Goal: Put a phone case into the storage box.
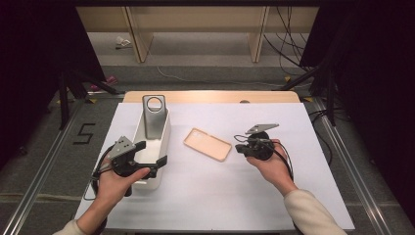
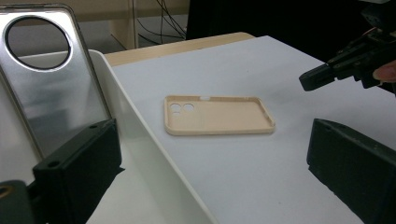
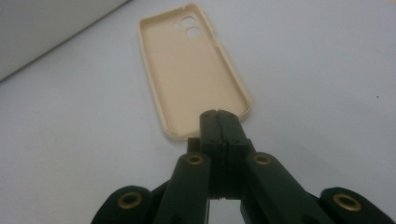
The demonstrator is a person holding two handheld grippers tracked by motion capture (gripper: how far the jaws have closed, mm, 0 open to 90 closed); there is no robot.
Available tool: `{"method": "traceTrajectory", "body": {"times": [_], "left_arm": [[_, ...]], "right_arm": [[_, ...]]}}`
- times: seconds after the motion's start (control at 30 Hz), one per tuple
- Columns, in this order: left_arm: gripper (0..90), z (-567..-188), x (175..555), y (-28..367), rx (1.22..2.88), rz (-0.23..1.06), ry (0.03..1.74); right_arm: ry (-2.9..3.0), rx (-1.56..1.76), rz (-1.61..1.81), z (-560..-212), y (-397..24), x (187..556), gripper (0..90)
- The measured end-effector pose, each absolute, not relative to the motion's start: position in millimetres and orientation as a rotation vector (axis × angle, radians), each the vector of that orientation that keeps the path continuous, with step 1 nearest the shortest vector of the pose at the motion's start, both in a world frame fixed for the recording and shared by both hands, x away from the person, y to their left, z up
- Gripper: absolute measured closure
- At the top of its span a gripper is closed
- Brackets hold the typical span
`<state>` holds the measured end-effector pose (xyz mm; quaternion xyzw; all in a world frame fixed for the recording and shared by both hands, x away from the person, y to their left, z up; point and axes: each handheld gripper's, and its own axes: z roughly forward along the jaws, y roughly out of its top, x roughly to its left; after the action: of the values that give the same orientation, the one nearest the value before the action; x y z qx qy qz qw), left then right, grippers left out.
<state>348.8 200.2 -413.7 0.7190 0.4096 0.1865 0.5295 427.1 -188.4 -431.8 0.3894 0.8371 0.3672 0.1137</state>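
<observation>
Phone case (image 1: 207, 144), beige: lying open side up at frame centre on the counter (image 1: 210, 196). Right claw (image 3: 218, 122) is sitting pressed together, empty, at its near end; left claw (image 1: 152, 153) is hanging spread over the white bin (image 1: 164, 147). Risk: pressed-together tips shoving the case instead of gripping.

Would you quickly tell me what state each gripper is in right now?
Left gripper: open, holding nothing, beside the white tray.
Right gripper: shut, holding nothing, its tip at the end of the beige phone case.
</observation>
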Motion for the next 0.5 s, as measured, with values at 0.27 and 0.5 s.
{"method": "traceTrajectory", "body": {"times": [0.27, 0.5], "left_arm": [[3.0, -414, 348, 199, 1.727, 0.453, 0.977], [3.0, -416, 347, 199, 1.732, 0.447, 0.979]], "right_arm": [[2.534, 1.113, 0.963, -447, -160, 450, 90.0], [2.590, 1.065, 0.850, -458, -139, 458, 90.0]]}}
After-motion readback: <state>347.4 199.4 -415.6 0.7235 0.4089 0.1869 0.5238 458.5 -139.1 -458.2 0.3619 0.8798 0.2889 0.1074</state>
